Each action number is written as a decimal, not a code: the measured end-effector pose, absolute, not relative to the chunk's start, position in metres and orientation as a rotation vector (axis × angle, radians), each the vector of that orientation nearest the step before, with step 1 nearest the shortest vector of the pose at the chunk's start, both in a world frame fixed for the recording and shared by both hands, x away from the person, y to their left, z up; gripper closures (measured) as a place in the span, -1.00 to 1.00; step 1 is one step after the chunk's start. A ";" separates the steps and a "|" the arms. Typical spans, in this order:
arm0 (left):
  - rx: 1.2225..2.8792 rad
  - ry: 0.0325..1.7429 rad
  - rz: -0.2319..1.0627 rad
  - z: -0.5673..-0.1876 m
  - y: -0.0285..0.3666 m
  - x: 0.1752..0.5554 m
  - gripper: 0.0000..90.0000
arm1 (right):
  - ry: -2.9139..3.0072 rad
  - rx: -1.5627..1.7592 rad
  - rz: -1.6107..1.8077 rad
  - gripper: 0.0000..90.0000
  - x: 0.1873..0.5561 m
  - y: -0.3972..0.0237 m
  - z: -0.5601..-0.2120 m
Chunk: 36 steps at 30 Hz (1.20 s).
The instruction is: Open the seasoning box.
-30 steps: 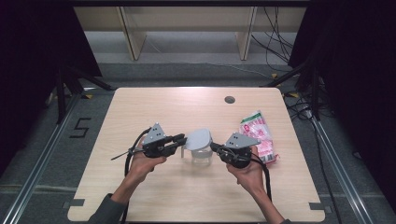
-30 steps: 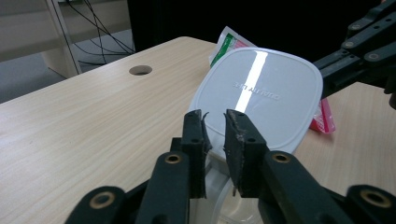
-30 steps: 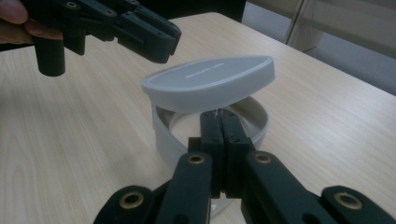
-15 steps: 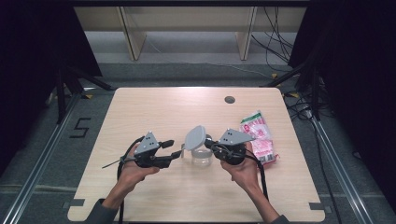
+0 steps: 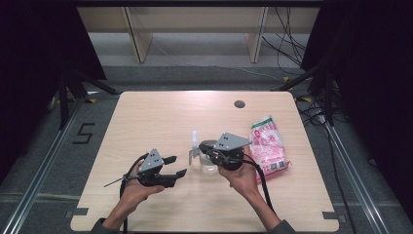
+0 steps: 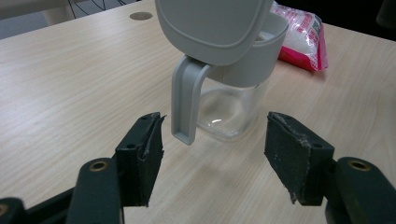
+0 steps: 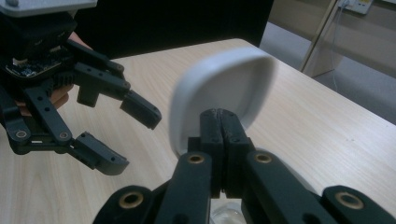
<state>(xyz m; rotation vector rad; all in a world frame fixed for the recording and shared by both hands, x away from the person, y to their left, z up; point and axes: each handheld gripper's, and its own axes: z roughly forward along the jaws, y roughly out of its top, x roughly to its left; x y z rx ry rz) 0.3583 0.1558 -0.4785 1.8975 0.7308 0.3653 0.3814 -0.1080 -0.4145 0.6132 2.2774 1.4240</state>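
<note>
A clear jar [image 5: 210, 165] [image 6: 229, 109] with a grey collar stands at the table's middle front. Its grey hinged lid [image 5: 194, 138] [image 6: 215, 28] [image 7: 219, 88] is swung up, and a latch tab [image 6: 185, 107] hangs from it. My right gripper [image 5: 210, 154] [image 7: 219, 119] is shut on the lid's edge and holds it up. My left gripper [image 5: 176, 165] [image 6: 215, 149] [image 7: 128, 137] sits a little left of the jar. Its jaws have just been opening and stand wide, pointing at the jar with nothing pressed between them.
A pink and white packet [image 5: 269, 146] [image 6: 303, 32] lies right of the jar. A round cable hole [image 5: 239, 104] [image 6: 140, 16] is in the wooden table [image 5: 160, 117] farther back. Cables trail from both grippers toward the front edge.
The left gripper has let go at the jar, opened and drawn back to the left. The right gripper has swung the lid from flat to upright.
</note>
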 end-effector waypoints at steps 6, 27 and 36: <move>1.889 0.741 0.355 -0.480 0.157 0.352 -0.21 | 2.200 0.675 1.428 0.94 0.387 -0.147 -0.408; 1.918 0.724 0.340 -0.493 0.153 0.344 -0.29 | 2.033 1.134 1.247 0.25 0.408 -0.302 -0.437; 1.917 0.732 0.347 -0.495 0.155 0.346 -0.30 | 2.013 1.232 1.198 0.18 0.420 -0.325 -0.449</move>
